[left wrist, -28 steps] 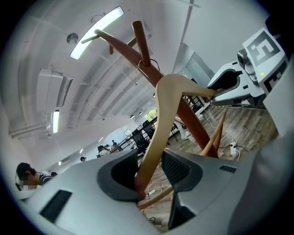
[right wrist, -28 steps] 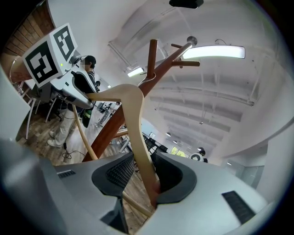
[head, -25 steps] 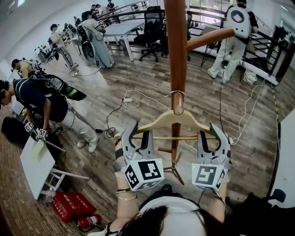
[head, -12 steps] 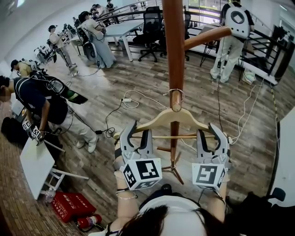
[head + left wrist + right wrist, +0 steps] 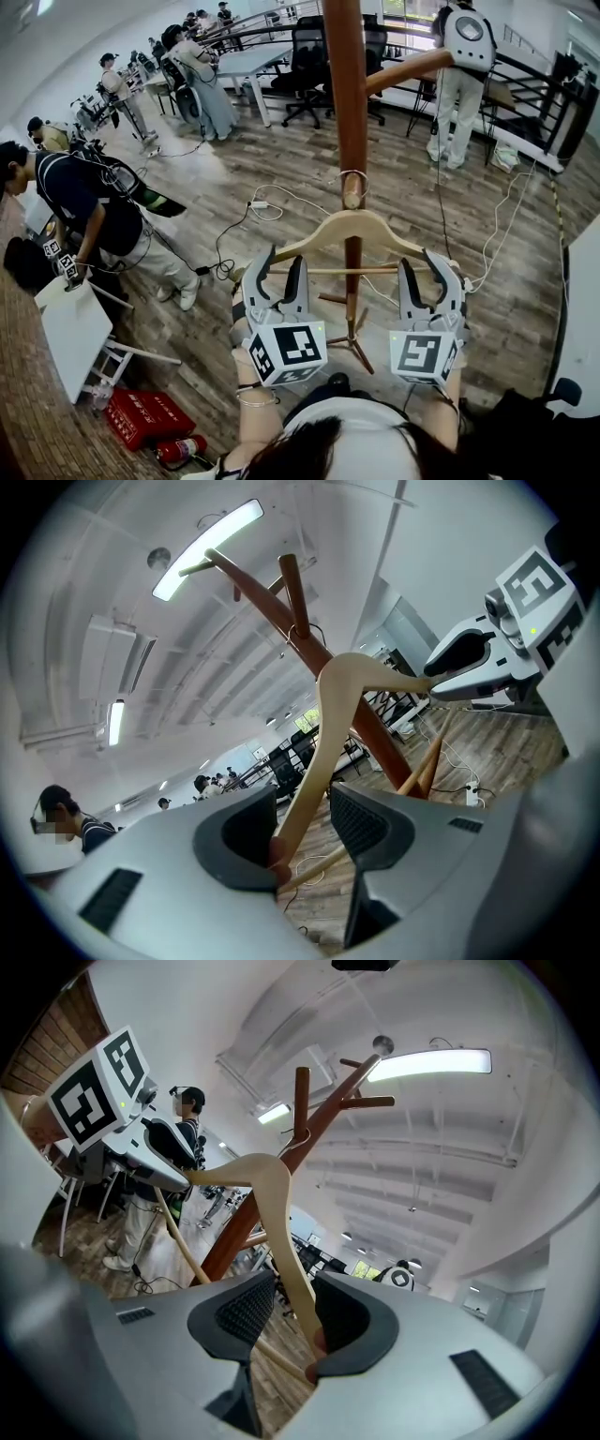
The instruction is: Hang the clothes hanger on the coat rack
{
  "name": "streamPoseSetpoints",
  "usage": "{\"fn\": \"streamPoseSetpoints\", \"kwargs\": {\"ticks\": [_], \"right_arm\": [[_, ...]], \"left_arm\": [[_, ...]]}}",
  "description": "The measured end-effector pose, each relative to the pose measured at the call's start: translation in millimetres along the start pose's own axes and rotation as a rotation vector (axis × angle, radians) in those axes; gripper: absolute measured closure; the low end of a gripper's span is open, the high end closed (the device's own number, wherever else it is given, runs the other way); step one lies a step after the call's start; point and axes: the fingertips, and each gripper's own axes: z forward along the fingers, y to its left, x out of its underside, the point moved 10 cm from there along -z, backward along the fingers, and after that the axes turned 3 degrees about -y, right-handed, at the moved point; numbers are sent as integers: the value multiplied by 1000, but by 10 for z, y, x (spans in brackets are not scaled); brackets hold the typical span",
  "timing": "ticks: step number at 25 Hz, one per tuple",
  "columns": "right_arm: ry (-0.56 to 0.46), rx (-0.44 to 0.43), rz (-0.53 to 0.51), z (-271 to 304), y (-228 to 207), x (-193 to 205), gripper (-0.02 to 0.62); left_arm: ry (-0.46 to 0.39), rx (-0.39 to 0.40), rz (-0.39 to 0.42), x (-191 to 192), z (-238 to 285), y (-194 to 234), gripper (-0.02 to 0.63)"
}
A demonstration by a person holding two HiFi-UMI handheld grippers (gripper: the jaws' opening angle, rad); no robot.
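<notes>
Presently the clothes hanger is found hooked on a peg of the coat rack. It is judged light, stiff and smooth, and best taken at its arm ends. The fingers of the left gripper have just been opening, with one end loose between them. Those of the right gripper likewise stand apart round the other end.

Bright, even indoor light fills every view. A strip lamp glares at 11 o'clock in the left gripper view, and a second strip lamp glares at 1 o'clock in the right gripper view. Fisheye bending and dark vignetting ring the edges. At 6 o'clock, the left gripper and right gripper look soft, too near the lens.
</notes>
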Motion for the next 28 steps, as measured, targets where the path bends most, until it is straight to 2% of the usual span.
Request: {"fn": "streamPoseSetpoints", "kwargs": {"ticks": [16, 28], "right_arm": [[-37, -18, 9, -362, -25, 5, 445], [-62, -53, 56, -677, 4, 55, 477]], "left_arm": [[-3, -26, -30, -111, -392, -139, 436], [8, -4, -139, -124, -780, -313, 437]]}}
